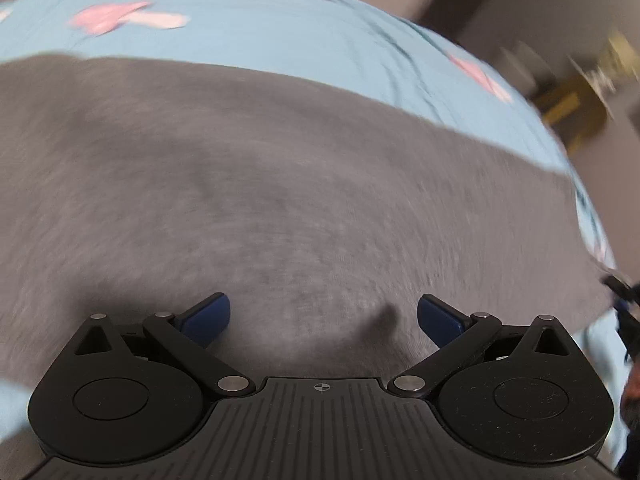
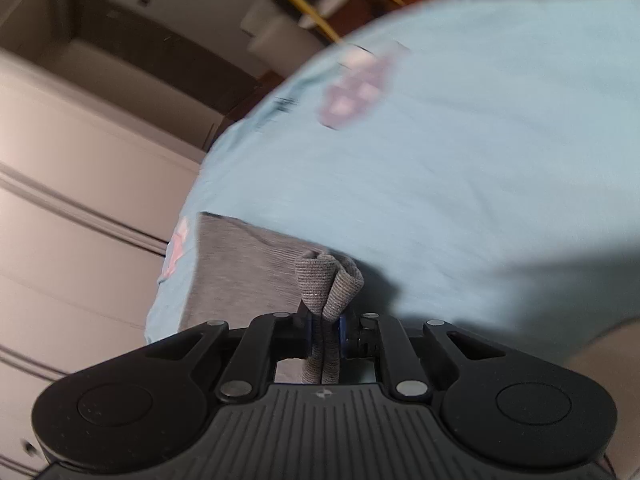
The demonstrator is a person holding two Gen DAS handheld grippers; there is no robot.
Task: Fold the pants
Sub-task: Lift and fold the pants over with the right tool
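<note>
The grey pants lie spread flat over a light blue bed sheet and fill most of the left wrist view. My left gripper is open, its blue pads wide apart just above the grey cloth, holding nothing. My right gripper is shut on a bunched fold of the grey pants, which sticks up between the fingers. More grey cloth trails to the left of it over the sheet.
The sheet has pink printed shapes. The bed edge curves down at the right, with blurred furniture beyond. In the right wrist view, pale cabinet fronts stand left of the bed. Both views are motion-blurred.
</note>
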